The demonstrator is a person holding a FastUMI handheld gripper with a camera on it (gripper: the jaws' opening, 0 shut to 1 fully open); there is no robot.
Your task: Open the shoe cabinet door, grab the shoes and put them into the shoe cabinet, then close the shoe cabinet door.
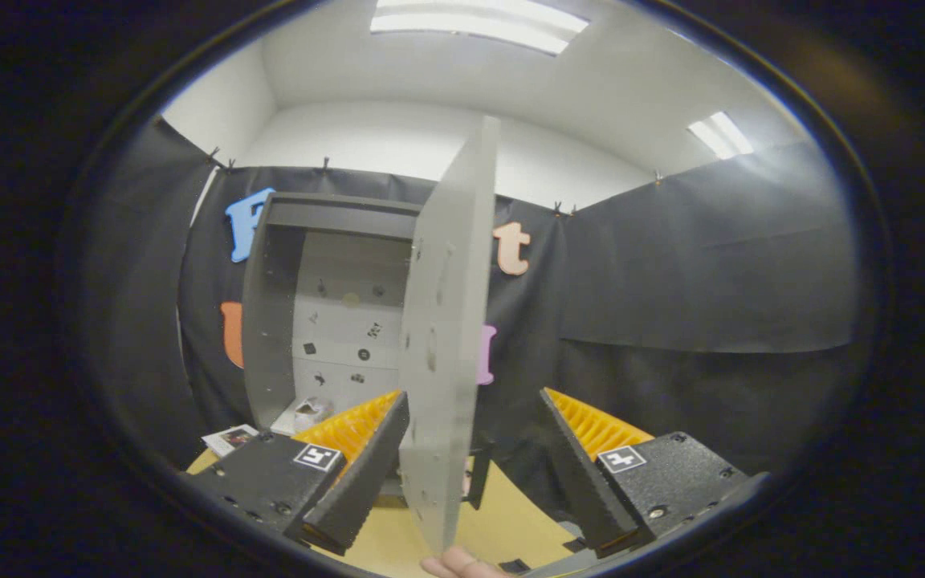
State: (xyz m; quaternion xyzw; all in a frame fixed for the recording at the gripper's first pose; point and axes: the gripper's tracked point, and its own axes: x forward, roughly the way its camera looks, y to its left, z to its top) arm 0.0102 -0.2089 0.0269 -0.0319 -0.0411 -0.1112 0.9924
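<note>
The grey shoe cabinet (270,305) stands on the table against the booth wall, with its inside showing. Its door (450,321) is swung out towards me and I see it nearly edge-on. My gripper (472,397) is open, and the door's lower part stands between the fingers, close against the left finger (370,449) and well apart from the right finger (571,449). A pale shoe (311,411) lies on the cabinet floor, beyond the left finger and partly hidden by it.
The yellow tabletop (503,514) lies under the door. A small printed card (230,439) rests on the table left of the cabinet. A person's fingertip (456,564) shows just below the door's bottom edge. Black cloth walls close in behind and to the right.
</note>
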